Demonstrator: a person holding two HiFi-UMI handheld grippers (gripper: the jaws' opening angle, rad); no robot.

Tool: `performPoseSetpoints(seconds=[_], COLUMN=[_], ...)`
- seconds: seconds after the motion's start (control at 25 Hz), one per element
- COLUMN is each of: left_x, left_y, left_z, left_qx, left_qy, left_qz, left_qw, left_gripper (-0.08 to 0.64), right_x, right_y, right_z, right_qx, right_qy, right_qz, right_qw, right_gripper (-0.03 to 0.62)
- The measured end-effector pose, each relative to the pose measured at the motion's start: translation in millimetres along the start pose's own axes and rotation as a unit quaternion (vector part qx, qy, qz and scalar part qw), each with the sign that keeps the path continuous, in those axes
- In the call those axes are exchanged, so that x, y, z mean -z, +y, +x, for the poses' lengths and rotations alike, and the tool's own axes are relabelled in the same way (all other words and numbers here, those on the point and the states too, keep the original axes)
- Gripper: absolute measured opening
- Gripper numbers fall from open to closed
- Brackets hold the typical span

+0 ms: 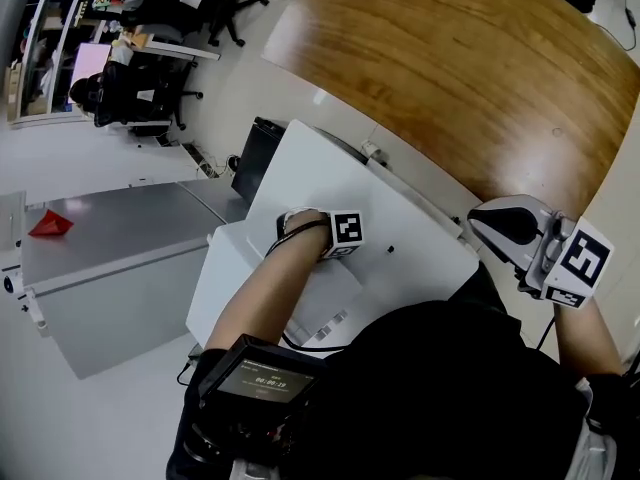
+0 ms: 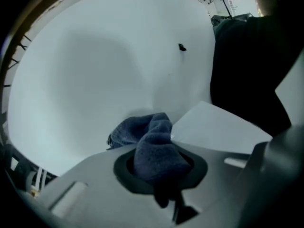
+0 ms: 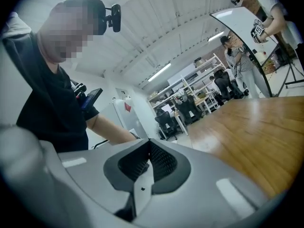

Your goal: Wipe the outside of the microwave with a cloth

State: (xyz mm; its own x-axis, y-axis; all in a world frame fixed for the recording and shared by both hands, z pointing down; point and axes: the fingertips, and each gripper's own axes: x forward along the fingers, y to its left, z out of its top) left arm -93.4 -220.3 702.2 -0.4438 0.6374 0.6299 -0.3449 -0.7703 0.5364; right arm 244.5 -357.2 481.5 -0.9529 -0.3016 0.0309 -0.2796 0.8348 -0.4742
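Observation:
The white microwave (image 1: 300, 168) fills the middle of the head view, seen from above. My left gripper (image 1: 338, 240) rests on its top, the jaws hidden under the hand and marker cube. In the left gripper view that gripper (image 2: 159, 167) is shut on a dark blue cloth (image 2: 152, 144), whose bunched end lies against the microwave's white top (image 2: 71, 80) near a small black dot (image 2: 182, 47). My right gripper (image 1: 503, 226) hangs off the microwave's right side, apart from it. Its jaws (image 3: 145, 172) are shut with nothing between them.
A curved wooden table (image 1: 450, 78) lies behind and to the right of the microwave. A grey cabinet (image 1: 120, 258) stands at the left, with office chairs (image 1: 140, 93) and a black box (image 1: 255, 158) beyond it. A white sheet (image 2: 218, 127) lies by the cloth. People (image 3: 237, 56) stand far off.

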Motion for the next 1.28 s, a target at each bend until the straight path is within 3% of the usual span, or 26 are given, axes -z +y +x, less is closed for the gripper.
performPoseSetpoints(seconds=[0.08, 0.2, 0.32, 0.44, 0.64, 0.8, 0.96, 1.16, 1.28], left_x=[2, 27, 59, 73, 54, 23, -6, -35, -33], left_y=[-13, -58, -109, -147, -121, -99, -68, -47, -61], left_z=[-15, -80, -140, -136, -97, -64, -25, 5, -13], left_qx=[-0.009, -0.03, -0.06, -0.033, -0.054, 0.014, 0.041, 0.021, 0.006], left_qy=[-0.025, -0.069, -0.082, -0.067, -0.019, -0.016, -0.002, 0.002, -0.028], left_qz=[0.008, 0.021, 0.051, 0.054, 0.048, 0.039, 0.029, 0.049, 0.061], left_qw=[0.9996, 0.9969, 0.9935, 0.9958, 0.9972, 0.999, 0.9988, 0.9986, 0.9977], left_gripper=[0.052, 0.054, 0.054, 0.054, 0.054, 0.054, 0.054, 0.054, 0.054], right_x=[-6, -21, -35, -45, -44, -24, -3, 8, 0], right_y=[4, 11, 24, 39, 43, 27, 18, 18, 30], right_z=[1, 14, 37, 59, 67, 54, 34, 13, 15], right_qx=[-0.005, -0.025, -0.057, -0.095, -0.114, -0.088, -0.059, -0.026, -0.03], right_qy=[-0.008, -0.023, -0.03, -0.033, -0.028, -0.015, -0.001, 0.005, -0.004], right_qz=[-0.002, -0.01, -0.021, -0.036, -0.04, -0.026, -0.01, 0.002, -0.003], right_qw=[1.0, 0.999, 0.998, 0.994, 0.992, 0.996, 0.998, 1.0, 1.0], right_gripper=[0.005, 0.005, 0.005, 0.005, 0.005, 0.005, 0.005, 0.005, 0.005])
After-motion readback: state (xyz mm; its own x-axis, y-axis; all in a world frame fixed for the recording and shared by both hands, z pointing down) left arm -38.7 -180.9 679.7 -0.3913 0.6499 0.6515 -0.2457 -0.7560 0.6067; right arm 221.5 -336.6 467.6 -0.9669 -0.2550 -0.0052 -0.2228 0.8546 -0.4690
